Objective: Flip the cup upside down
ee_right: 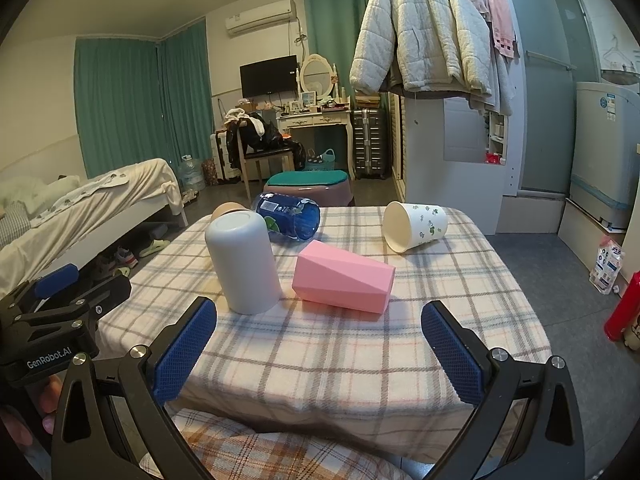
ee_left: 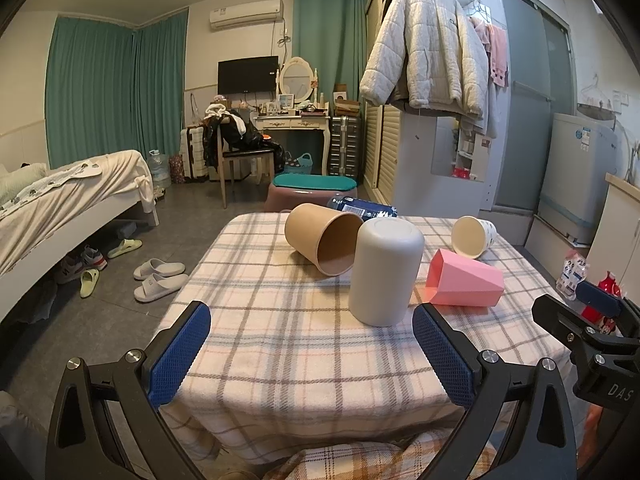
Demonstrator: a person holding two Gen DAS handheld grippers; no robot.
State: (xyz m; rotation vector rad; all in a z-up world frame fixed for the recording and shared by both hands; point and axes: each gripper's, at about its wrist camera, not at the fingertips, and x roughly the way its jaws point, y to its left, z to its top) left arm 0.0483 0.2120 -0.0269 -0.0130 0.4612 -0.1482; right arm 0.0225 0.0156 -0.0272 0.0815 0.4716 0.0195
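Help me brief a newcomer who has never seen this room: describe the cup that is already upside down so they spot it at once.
Start at the table with the plaid cloth. Near its front stands the pale grey cup, mouth down, closed base up, beside the pink faceted cup. It alone stands upright; the pink one, the brown paper cup, the blue one and the leaf-print one all lie on their sides.

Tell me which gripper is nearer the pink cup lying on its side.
Right. The right gripper sits just short of the pink cup, almost facing it; the left gripper is farther left, facing the grey cup.
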